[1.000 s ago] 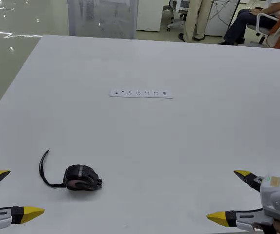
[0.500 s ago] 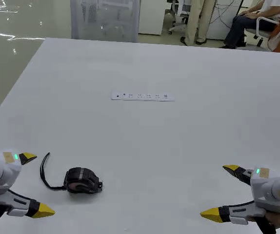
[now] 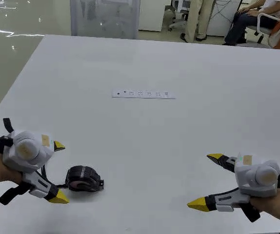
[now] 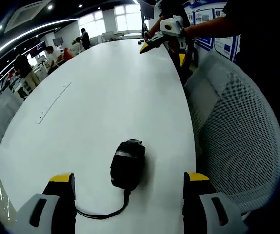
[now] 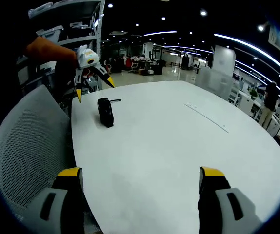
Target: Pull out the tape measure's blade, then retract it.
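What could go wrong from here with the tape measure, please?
The open left gripper could pinch the strap lying toward it rather than the tape measure, whose rounded case might slip.
It lies near the table edge, so a nudge might knock it off.

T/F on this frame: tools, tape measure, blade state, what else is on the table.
1. The left tool is shut on the tape measure. False: its jaws are open, and the tape measure lies ungrasped on the table, just ahead of the gap between them.
2. The blade is pulled out across the table. False: the tape measure lies compact, with nothing extended from it.
3. The right tool is open and holds nothing. True.
4. A power strip lies farther up the table than the tape measure. True.
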